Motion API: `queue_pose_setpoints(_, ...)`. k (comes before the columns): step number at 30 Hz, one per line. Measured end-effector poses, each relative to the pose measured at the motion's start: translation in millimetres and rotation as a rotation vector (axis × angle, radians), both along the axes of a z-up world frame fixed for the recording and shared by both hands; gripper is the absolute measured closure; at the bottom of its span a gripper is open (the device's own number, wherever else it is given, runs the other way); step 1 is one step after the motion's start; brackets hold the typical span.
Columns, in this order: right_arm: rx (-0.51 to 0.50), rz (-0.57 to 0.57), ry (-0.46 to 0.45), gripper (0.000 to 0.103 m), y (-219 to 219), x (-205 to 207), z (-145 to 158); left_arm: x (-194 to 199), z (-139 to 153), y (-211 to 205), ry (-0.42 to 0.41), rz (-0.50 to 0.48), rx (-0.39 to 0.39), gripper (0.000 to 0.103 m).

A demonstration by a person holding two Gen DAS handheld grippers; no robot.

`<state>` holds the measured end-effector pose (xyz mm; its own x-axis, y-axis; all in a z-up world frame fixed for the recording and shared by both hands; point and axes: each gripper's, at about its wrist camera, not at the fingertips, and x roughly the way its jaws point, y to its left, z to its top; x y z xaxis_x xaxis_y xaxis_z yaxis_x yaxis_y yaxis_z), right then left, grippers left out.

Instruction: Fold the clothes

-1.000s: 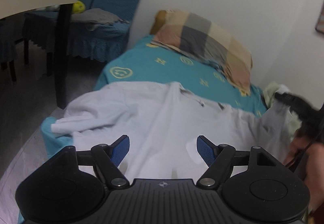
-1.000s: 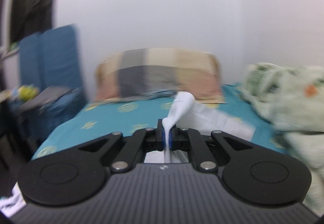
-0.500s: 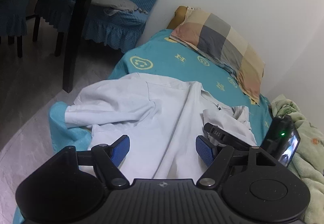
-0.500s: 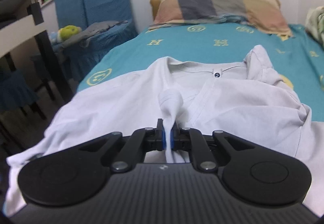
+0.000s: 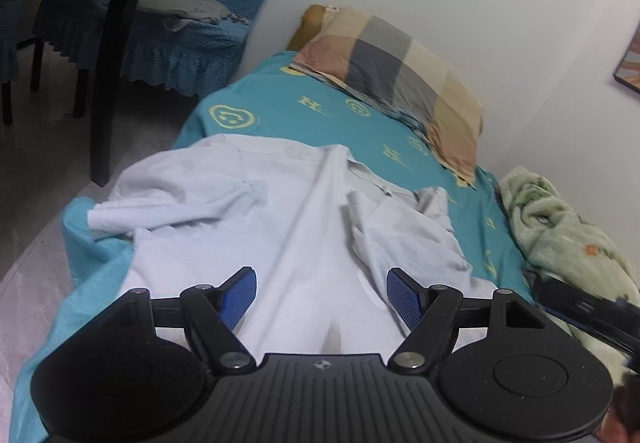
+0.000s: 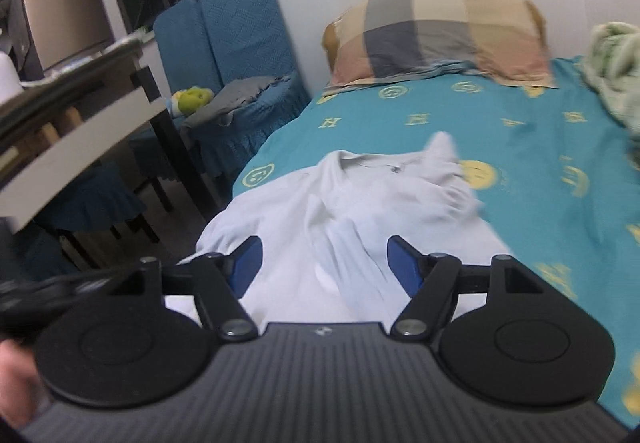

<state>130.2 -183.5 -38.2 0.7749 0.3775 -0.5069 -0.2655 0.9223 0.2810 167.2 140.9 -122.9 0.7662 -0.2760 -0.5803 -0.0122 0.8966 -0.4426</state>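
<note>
Teal bed, hand-held grippers spread (empty), shirt

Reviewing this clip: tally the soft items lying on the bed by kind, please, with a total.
White shirt: 1
Checked pillow: 1
Green blanket: 1
Total: 3

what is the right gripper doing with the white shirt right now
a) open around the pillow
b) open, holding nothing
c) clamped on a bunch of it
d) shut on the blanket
b: the right gripper has its blue fingers spread apart, with the white shirt lying loose on the bed beyond them.
</note>
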Motion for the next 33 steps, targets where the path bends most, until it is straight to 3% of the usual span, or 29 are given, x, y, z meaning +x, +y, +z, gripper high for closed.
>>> queue_pose_setpoints(7, -0.082, -0.126, -0.001, 0.032, -66.0, -120.8, 22.6, -36.9, 1.2, -45.9, 0.024, -0.166, -0.011, 0.029)
queue_pose_setpoints(11, 0.009, -0.236, -0.019, 0.032, -102.9, -162.5, 10.5, -65.1, 2.6, -78.1, 0.065, -0.251, -0.050, 0.029)
queue_pose_setpoints(16, 0.102, -0.311, -0.028, 0.032, -130.0, -168.6, 6.5, -103.6, 4.4, -128.1, 0.145, -0.354, -0.109, 0.029)
queue_pose_setpoints(25, 0.248, -0.358, 0.017, 0.032, -173.2, -174.4, -9.4, -157.7, -24.8, -220.7, 0.310, -0.487, -0.072, 0.031)
queue_pose_setpoints(27, 0.273, -0.363, 0.023, 0.032, -179.2, -175.7, -11.8, -163.6, -37.7, -241.1, 0.341, -0.520, -0.036, 0.036)
queue_pose_setpoints(30, 0.294, -0.364, 0.024, 0.032, -184.7, -178.4, -13.9, -166.3, -54.8, -261.2, 0.362, -0.542, 0.025, 0.057)
queue_pose_setpoints(32, 0.299, -0.363, 0.025, 0.032, -186.0, -179.0, -14.5, -166.1, -57.4, -262.9, 0.365, -0.533, 0.047, 0.095)
queue_pose_setpoints(33, 0.301, -0.361, 0.026, 0.032, -186.5, -179.1, -14.8, -165.5, -55.2, -259.6, 0.366, -0.528, 0.036, 0.098)
